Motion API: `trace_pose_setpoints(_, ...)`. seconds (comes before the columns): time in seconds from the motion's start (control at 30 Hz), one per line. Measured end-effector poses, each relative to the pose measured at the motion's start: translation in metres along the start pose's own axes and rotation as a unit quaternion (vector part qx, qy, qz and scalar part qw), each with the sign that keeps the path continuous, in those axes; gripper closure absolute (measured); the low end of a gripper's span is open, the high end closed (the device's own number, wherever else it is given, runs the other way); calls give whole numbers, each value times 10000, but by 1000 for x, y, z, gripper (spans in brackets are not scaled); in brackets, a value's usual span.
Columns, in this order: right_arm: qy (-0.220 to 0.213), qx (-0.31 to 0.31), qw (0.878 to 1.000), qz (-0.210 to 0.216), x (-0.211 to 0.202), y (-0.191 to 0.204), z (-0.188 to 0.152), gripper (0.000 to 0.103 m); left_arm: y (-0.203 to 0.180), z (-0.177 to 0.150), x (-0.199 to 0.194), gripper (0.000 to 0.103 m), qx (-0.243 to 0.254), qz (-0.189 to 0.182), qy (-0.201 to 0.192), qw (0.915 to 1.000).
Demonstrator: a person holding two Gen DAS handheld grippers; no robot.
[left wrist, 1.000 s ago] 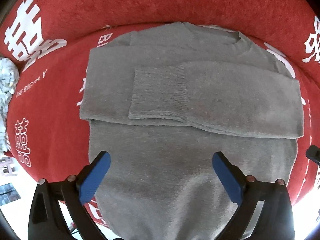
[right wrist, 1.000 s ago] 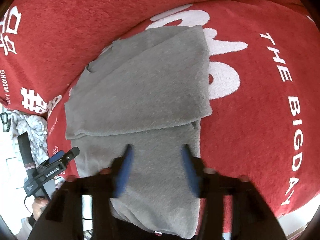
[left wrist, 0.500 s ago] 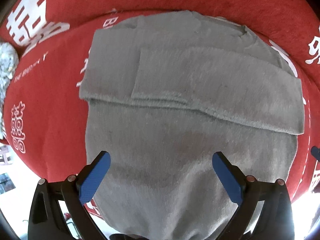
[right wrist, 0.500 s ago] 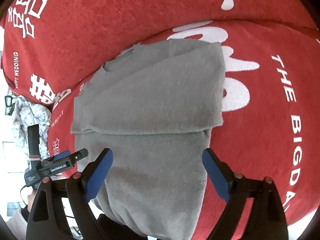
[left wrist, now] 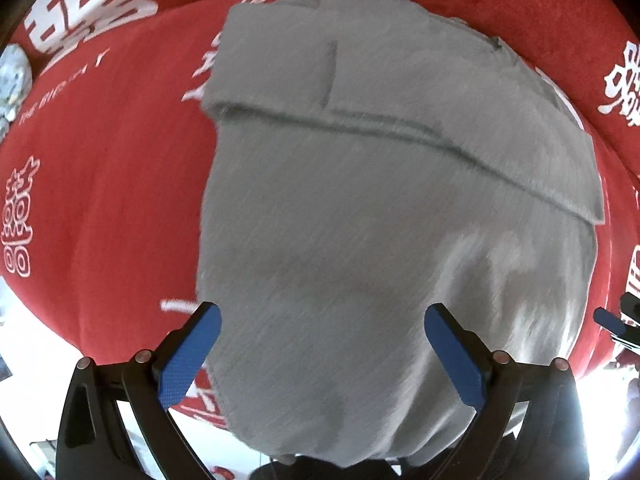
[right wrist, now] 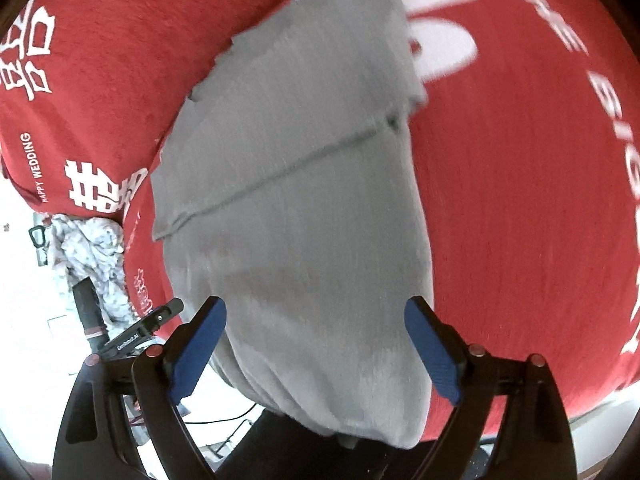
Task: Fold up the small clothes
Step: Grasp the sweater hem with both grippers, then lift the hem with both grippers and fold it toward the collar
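Sweater [left wrist: 380,240] is lying lengthwise straight ahead, hem drooping nearest both wide-open, empty claws, left claw [left wrist: 322,350] and right claw [right wrist: 316,342] hovering alongside.

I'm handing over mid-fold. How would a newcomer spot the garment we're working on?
Look for the big red blanket with white lettering that fills both views. Lying flat in its middle is the grey sweater, sleeves already folded across its chest, its bottom hem hanging over the near edge. It is plain grey knit, unlike the pale patterned cloth bunched at the blanket's left edge.
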State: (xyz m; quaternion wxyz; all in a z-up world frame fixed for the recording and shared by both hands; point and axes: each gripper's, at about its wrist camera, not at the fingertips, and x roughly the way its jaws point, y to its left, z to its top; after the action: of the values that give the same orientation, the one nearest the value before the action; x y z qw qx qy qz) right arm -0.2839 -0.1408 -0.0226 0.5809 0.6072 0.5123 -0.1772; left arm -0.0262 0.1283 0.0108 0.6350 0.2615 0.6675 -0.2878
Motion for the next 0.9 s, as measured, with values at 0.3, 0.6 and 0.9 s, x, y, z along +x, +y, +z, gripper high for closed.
trace_pose_setpoints(0.3, 238, 338, 9986, 321, 11, -32, -68, 10, 47, -65, 14, 1, -33, -356, 266, 9990)
trace_pose_setpoints(0.6, 650, 630, 9940, 618, 41, -66, -134, 10, 59, -125, 53, 1, 43, -768, 819, 9937)
trace_pose_setpoints(0.9, 826, 371, 9948, 456, 78, -77, -157, 10, 40, -151, 87, 1, -182, -998, 956, 9902)
